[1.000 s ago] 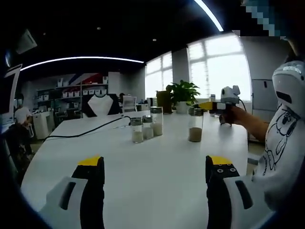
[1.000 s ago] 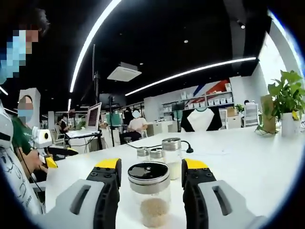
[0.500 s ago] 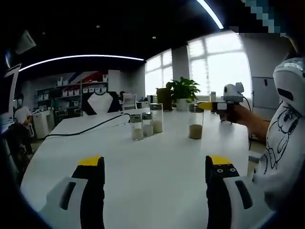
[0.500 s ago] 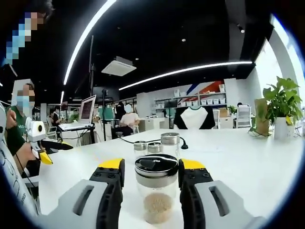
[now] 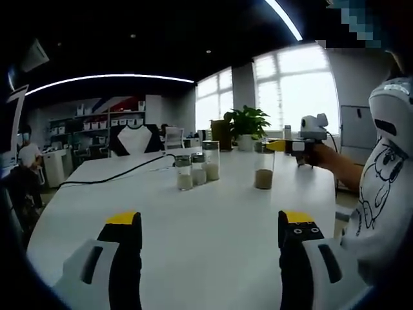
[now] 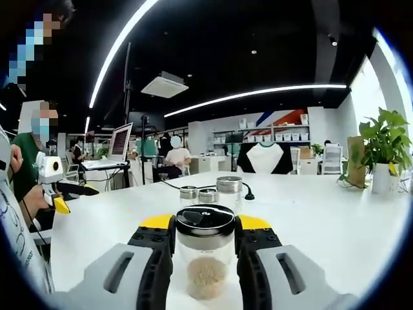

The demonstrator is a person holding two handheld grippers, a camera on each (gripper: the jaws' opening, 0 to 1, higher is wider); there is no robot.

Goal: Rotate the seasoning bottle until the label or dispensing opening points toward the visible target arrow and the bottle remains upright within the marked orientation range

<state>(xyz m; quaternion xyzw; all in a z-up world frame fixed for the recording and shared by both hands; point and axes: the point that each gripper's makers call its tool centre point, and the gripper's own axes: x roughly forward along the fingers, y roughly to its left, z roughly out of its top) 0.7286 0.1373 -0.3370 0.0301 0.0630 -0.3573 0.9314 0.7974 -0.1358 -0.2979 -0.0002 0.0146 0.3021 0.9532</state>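
Clear glass made up the body of the seasoning bottle (image 6: 205,261), a short jar with a black shaker lid and a layer of tan granules at the bottom, and it stood upright on the white table (image 5: 193,226), its long axis vertical. You had your right gripper (image 6: 205,226) around it: the yellow-tipped grey jaws sat tight against both sides just under the lid, pinching the jar, so any turn had to come from rolling that hand about the bottle's upright axis. From your left gripper view the same bottle (image 5: 263,169) stood well away across the table with the right gripper (image 5: 274,144) at its neck, your right hand (image 5: 317,156) behind it.

Your left gripper (image 5: 210,223) hovered low over the near part of the table, jaws spread wide and holding nothing, much farther from the bottle than the right one. No target arrow or marked range could be made out on the tabletop, and I could not tell where the label faced.

Just beyond the held bottle stood a cluster of three similar glass shakers (image 6: 210,192) with metal lids, near a black cable (image 5: 116,175) trailing over the table. Around you were a potted green plant (image 6: 385,145), bright windows (image 5: 297,87), shelving (image 5: 84,119) and seated people (image 6: 173,158) in an open office.
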